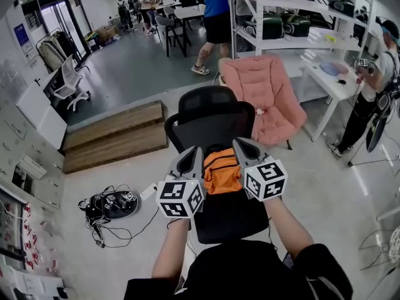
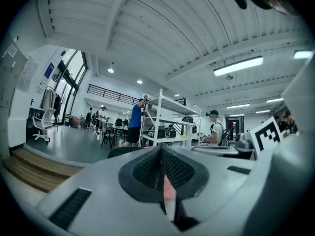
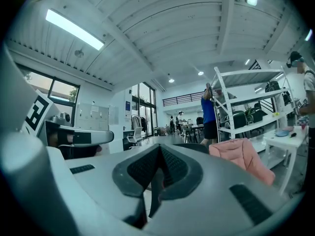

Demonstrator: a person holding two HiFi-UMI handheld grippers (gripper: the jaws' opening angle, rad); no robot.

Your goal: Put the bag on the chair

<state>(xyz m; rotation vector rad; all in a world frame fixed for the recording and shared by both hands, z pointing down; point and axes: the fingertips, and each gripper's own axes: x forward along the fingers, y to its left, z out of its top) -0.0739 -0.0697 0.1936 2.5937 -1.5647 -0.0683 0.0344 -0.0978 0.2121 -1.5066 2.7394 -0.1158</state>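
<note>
The left gripper (image 1: 190,158) has its jaws pressed fully together, and so does the right gripper (image 1: 245,147). A thin pinkish-orange sliver shows in the gap under the left pads; whether fabric is pinched there cannot be told. The two grippers point level, side by side. The orange bag (image 1: 222,170) sits between them, over the seat of the black office chair (image 1: 212,114) (its backrest rises just beyond). A pink chair (image 1: 265,89) stands behind.
</note>
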